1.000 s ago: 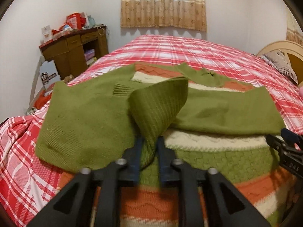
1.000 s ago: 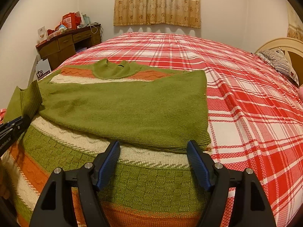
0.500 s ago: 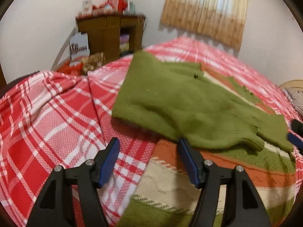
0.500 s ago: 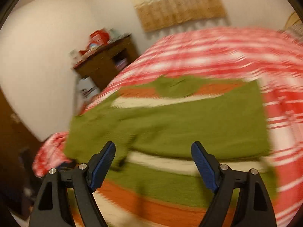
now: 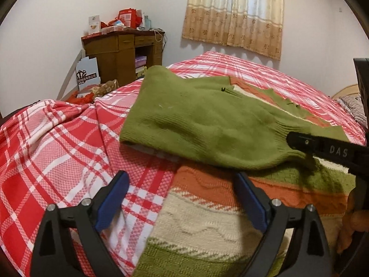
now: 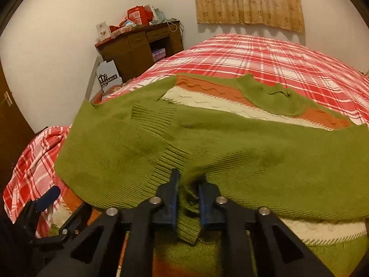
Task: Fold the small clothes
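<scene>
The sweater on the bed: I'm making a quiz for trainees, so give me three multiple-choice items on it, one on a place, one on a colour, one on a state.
1. Where does the sweater lie?
A. on the desk
B. on the plaid bed
C. on the floor

2. What colour are its sleeves?
A. green
B. blue
C. white

3. What is the right hand-held gripper doing?
A. hanging open
B. shut on a sleeve cuff
C. holding a box

Key:
1 B, plaid bed shows around the sweater.
2 A, both folded sleeves are plain green.
3 B, the ribbed cuff sits pinched between its pads; the left hand-held gripper is open.
</scene>
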{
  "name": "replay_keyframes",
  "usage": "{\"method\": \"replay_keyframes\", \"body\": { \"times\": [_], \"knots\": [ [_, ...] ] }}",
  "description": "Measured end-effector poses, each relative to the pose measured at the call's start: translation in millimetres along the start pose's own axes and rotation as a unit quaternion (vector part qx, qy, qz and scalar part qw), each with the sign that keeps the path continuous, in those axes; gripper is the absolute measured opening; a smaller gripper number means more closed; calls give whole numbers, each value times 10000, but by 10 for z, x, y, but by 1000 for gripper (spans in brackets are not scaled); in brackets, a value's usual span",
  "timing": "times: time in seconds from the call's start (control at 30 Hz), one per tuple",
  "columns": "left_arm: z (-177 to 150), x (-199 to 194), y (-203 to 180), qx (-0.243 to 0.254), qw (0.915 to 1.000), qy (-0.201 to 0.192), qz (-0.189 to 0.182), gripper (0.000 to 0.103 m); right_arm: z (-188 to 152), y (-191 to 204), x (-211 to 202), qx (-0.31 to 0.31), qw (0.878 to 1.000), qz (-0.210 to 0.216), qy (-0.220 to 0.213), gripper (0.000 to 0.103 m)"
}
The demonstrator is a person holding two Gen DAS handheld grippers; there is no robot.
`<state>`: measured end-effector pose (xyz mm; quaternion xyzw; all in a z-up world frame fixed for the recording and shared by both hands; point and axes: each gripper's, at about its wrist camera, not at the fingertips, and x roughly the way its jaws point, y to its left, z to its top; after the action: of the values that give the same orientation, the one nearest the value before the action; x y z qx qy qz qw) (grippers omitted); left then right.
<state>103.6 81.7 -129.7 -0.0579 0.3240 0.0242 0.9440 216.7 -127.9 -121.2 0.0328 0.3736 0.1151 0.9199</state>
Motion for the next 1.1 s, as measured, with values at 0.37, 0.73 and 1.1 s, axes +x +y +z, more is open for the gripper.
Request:
{"method": "replay_keyframes", "body": {
  "times": [0.37,0.73,1.1],
  "knots": [
    [-1,14,-1,22,10000,8,-1,98,630,357,-822,-737,9914,-109,-1073,4],
    [-7,9,9,36,10000,6,6,99,798,-710,-1467,-380,9764,-1444,-1563,4],
    [5,26,22,78,10000,22,51,100,-128,-1851,-748,678,9853,-1556,-175,4]
  ]
}}
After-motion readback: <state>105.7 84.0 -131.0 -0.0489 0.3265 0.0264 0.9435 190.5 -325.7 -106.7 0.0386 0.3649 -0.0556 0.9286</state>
